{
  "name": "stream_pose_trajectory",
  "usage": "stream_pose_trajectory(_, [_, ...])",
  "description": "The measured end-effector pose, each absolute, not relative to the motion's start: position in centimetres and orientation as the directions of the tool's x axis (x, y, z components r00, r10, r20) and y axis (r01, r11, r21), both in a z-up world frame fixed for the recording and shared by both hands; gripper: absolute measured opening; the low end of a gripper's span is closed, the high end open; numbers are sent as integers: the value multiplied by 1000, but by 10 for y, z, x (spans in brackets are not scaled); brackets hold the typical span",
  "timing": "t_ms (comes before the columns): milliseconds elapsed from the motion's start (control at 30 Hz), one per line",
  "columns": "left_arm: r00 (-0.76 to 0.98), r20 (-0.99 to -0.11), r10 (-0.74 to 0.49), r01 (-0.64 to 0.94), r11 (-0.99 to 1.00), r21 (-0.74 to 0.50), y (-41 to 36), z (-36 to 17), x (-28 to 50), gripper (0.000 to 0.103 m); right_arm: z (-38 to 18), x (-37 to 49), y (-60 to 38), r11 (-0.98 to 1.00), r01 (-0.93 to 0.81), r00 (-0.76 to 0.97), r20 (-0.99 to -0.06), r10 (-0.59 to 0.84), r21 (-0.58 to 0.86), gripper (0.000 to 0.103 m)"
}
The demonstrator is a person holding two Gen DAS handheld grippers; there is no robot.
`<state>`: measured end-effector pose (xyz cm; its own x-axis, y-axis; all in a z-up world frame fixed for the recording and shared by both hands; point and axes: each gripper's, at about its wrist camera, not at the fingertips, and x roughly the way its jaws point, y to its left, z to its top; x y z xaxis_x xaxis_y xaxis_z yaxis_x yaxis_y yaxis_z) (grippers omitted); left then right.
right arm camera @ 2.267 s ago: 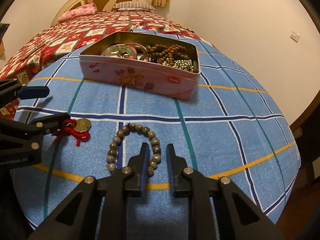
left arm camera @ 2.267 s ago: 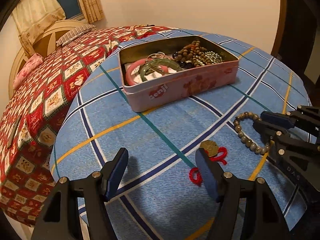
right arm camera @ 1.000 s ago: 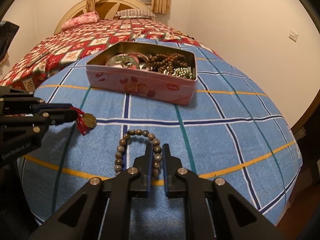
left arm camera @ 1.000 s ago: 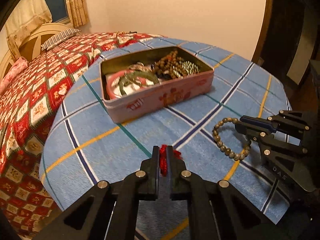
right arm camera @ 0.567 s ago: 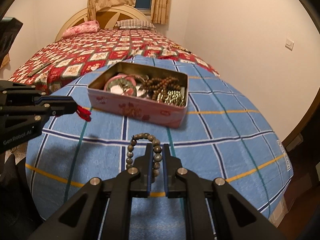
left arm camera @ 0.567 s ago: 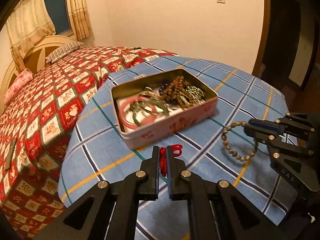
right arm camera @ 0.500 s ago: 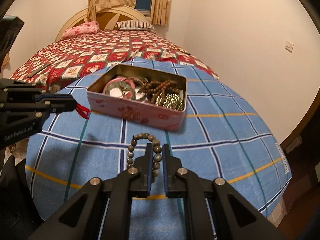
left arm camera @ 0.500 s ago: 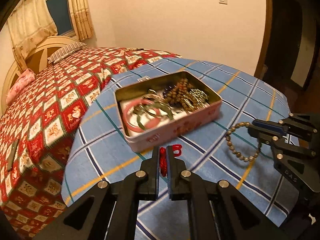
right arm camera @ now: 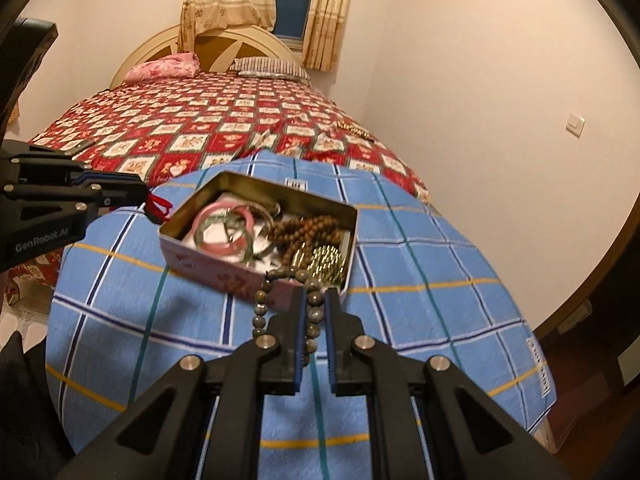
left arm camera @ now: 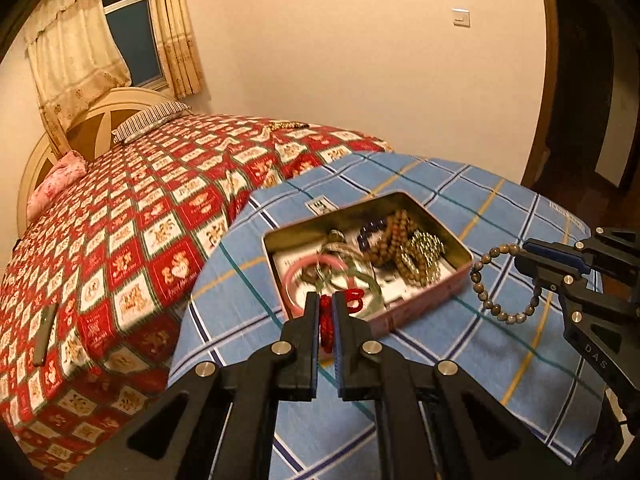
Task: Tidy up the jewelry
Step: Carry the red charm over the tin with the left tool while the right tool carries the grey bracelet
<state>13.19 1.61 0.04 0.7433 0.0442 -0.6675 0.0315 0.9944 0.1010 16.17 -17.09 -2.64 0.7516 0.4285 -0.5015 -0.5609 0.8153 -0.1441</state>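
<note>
Raised left tongs (left arm camera: 326, 312) gripping red cord (left arm camera: 327, 322), right tongs (right arm camera: 313, 312) gripping bead bracelet (right arm camera: 280, 276)

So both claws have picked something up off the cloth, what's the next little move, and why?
Probably carry both a bit further forward over the open pink tin and let go there. The left gripper pinches the red cord charm and the right gripper pinches the grey bead bracelet. Both hang clear of the blue checked cloth, near the tin holding the other jewelry.

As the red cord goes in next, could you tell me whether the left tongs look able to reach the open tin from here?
Probably yes: the left tongs, shut on the red cord, hang just short of the tin, which has no lid on, with nothing between them.
</note>
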Motion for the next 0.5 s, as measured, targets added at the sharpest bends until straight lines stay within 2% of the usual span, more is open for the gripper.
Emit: stream_pose_trajectory(500, [751,-658,57,17,994,105,21,14,169,5,2,183,-157,812,-555,775,-465,427,-180,10])
